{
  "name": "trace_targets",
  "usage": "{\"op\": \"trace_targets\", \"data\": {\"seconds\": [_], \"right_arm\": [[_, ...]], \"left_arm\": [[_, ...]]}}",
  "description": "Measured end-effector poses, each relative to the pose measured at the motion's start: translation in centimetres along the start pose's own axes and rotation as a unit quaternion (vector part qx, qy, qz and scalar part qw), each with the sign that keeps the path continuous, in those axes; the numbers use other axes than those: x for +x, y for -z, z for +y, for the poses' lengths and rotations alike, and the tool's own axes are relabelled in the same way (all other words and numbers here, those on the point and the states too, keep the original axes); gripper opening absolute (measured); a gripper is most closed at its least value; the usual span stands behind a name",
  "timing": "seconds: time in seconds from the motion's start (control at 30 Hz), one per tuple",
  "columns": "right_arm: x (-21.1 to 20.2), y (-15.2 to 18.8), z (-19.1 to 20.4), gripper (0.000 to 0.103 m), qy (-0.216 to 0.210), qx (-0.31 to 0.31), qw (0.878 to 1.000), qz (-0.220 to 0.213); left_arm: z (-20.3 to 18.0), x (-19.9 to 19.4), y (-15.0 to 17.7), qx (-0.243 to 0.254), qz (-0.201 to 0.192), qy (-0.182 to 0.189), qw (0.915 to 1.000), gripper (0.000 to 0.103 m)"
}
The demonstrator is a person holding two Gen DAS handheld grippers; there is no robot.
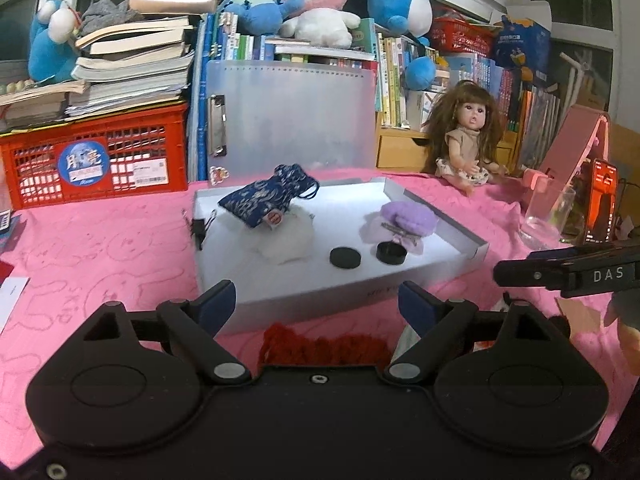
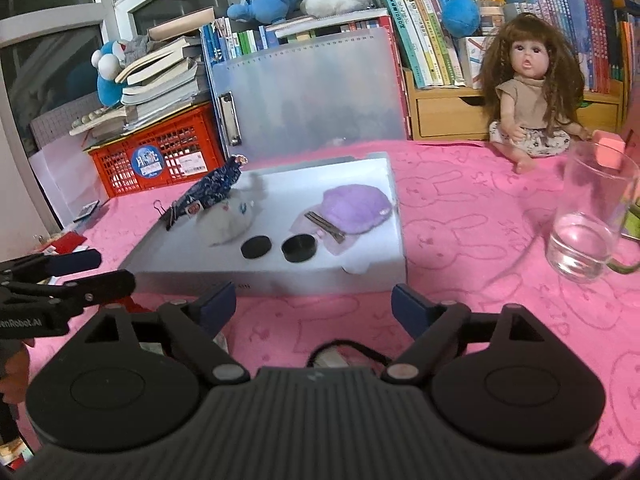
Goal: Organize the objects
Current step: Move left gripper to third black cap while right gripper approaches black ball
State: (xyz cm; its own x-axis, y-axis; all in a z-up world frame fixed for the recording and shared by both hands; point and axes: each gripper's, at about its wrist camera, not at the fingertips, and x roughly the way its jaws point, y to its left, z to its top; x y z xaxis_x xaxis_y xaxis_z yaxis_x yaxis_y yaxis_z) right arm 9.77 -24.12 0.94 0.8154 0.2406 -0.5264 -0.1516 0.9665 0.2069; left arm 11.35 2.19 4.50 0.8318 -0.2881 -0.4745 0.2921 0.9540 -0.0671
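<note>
A shallow white box tray (image 1: 436, 268) (image 2: 360, 280) lies on the pink cloth. In it are a blue patterned pouch (image 1: 266, 198) (image 2: 210, 192), a white plush (image 1: 280, 240) (image 2: 230, 222), a purple fluffy pouch (image 1: 408, 218) (image 2: 356, 208) with a hair clip (image 2: 324, 224), a black round lid (image 1: 345, 258) (image 2: 256, 247) and a black round cup (image 1: 391, 253) (image 2: 298, 249). My left gripper (image 1: 316, 304) stands open in front of the tray, above a red knitted thing (image 1: 324, 348). My right gripper (image 2: 314, 304) is open too, with a black cord (image 2: 348, 350) below it.
A binder clip (image 1: 198, 228) (image 2: 170, 216) sits at the tray's left edge. A glass (image 2: 588, 236) (image 1: 546, 220) stands to the right, a doll (image 2: 528, 92) (image 1: 468, 140) behind it. A red crate (image 1: 96, 160), books and plush toys line the back.
</note>
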Motion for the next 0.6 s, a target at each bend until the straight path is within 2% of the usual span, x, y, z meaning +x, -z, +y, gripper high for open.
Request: {"op": "trace_targets", "data": {"seconds": [0.47,0.6], "right_arm": [[-2.3,3.1,0.2,0.092,0.046,-0.028,0.998,-0.015],[-2.6,3.9,0.3,0.092,0.059,-0.038,0.997,-0.015]], "left_arm": [[0.8,-2.8,3.8,0.028,0.011,-0.044,0.9985,0.089],[1.1,-3.0,4.4,0.023,0.009,-0.059,0.9980,0.089]]}}
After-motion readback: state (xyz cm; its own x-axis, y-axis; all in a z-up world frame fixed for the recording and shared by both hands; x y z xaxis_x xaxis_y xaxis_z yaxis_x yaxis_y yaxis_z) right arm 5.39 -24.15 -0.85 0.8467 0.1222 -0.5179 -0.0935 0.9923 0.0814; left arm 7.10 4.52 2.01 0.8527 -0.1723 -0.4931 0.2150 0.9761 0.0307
